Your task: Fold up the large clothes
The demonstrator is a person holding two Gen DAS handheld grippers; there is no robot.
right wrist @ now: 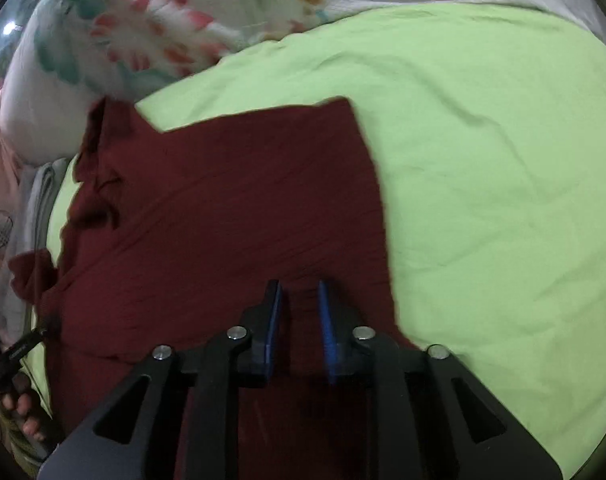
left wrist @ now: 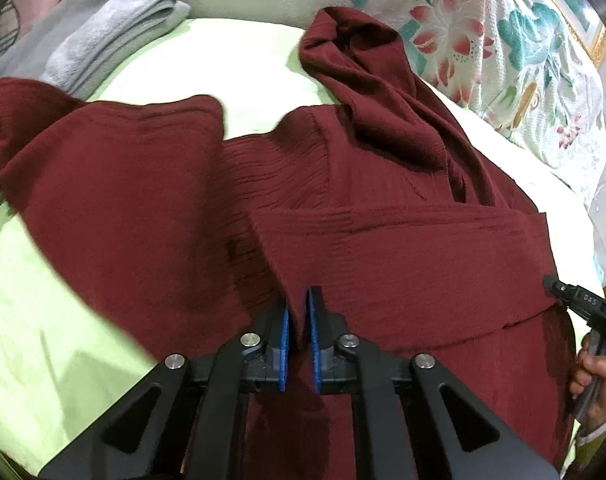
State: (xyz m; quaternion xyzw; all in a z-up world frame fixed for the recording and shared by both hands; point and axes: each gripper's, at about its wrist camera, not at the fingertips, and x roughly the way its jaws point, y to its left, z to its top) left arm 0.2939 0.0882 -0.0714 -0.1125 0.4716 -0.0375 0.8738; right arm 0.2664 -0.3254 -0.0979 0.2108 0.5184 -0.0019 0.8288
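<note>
A dark red garment [left wrist: 383, 200] lies spread on the light green sheet [left wrist: 43, 300], with a band folded across it and a bunched sleeve or hood at the back. My left gripper [left wrist: 299, 300] points down at the corner of that folded band. Its blue pads [left wrist: 285, 320] stand a narrow gap apart with the cloth's edge between them, not pinched. In the right wrist view the garment [right wrist: 223, 208] lies flat, and my right gripper [right wrist: 299, 296] hovers low over its near right edge, jaws slightly apart with cloth showing in the gap. The right gripper's tip [left wrist: 559, 290] also shows at the left view's edge.
Folded grey cloth [left wrist: 103, 36] lies at the back left of the bed. A floral quilt [left wrist: 483, 40] is heaped along the back right. A hand [left wrist: 595, 372] holds the right gripper's handle. Green sheet [right wrist: 503, 160] stretches to the right of the garment.
</note>
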